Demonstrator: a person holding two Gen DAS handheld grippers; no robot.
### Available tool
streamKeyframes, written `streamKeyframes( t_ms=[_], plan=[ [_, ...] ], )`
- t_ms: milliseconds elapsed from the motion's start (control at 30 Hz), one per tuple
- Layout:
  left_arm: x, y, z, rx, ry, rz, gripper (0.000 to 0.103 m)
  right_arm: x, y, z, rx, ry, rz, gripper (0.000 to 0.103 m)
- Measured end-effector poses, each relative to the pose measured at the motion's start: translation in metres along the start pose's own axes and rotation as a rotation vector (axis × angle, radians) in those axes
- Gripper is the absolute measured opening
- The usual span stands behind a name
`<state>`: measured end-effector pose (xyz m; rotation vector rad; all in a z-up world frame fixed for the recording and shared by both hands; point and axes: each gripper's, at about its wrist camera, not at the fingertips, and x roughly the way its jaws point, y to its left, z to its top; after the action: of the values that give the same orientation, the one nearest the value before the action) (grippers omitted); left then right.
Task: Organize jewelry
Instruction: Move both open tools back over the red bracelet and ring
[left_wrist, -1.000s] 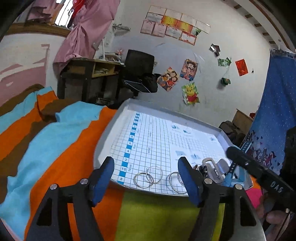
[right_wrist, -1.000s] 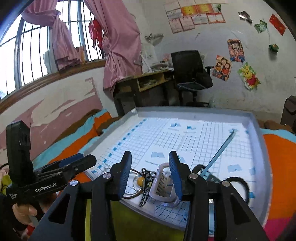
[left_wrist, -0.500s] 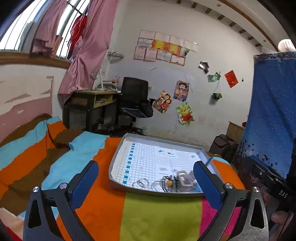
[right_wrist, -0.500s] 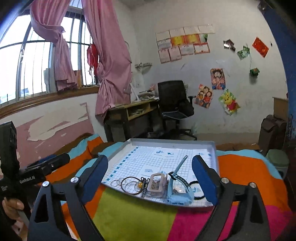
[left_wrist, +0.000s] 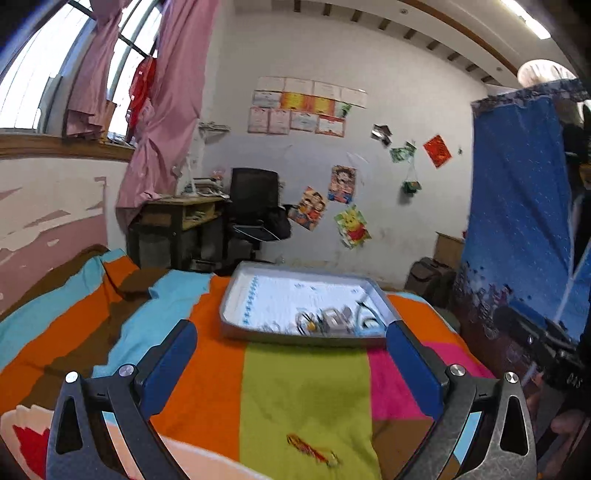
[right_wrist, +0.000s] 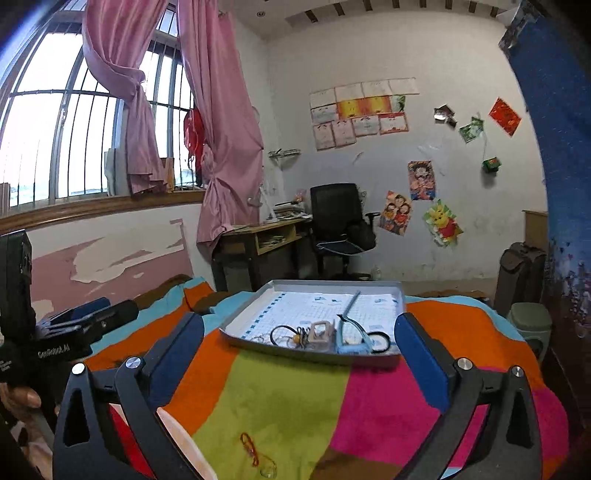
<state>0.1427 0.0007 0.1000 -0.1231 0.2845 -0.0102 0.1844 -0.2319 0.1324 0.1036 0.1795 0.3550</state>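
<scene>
Left wrist view: left gripper (left_wrist: 291, 354) spread wide, nothing between its blue pads (left_wrist: 168, 367), jaws just having opened further. Ahead of the fingertips, beyond a stretch of striped blanket (left_wrist: 306, 387), grey tray (left_wrist: 258, 334) lined with grid paper. Jewelry (left_wrist: 332, 319) heaped along the tray's near edge, toward the right finger; blurred, single pieces hard to tell apart. Close below the gripper, a small red-and-yellow trinket (left_wrist: 312, 451) lying on the green stripe.

Right wrist view: right gripper (right_wrist: 299, 352) likewise wide open and empty, jaws just having opened further. Tray (right_wrist: 236, 325) straight ahead, well apart from the fingertips. Along its near edge: thin rings (right_wrist: 260, 337), a black loop (right_wrist: 282, 334), a pale buckle-like piece (right_wrist: 320, 334), a light-blue strap (right_wrist: 351, 345), another black loop (right_wrist: 380, 341). Left gripper at the left edge, held in a hand (right_wrist: 20, 400).
</scene>
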Motion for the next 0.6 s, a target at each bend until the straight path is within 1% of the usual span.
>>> streamKeyframes(
  t_ms=[133, 267, 333, 467, 600],
  plan=[
    [-0.02, 0.0, -0.015, 0.001, -0.002, -0.03, 0.103, -0.03, 0.007, -0.007, 0.013, -0.016, -0.044, 0.102],
    [-0.034, 0.004, -0.028, -0.002, -0.008, -0.027, 0.103, -0.047, 0.017, -0.016, -0.004, -0.016, -0.077, 0.102],
    [-0.039, 0.005, -0.034, 0.004, -0.005, -0.021, 0.103, -0.054, 0.023, -0.025, -0.014, -0.006, -0.088, 0.102],
    [-0.039, 0.009, -0.045, 0.015, 0.041, -0.027, 0.103, -0.064, 0.03, -0.044, -0.01, 0.022, -0.102, 0.102],
    [-0.036, 0.014, -0.055, 0.018, 0.062, -0.026, 0.103, -0.061, 0.029, -0.07, -0.001, 0.067, -0.142, 0.102]
  ],
)
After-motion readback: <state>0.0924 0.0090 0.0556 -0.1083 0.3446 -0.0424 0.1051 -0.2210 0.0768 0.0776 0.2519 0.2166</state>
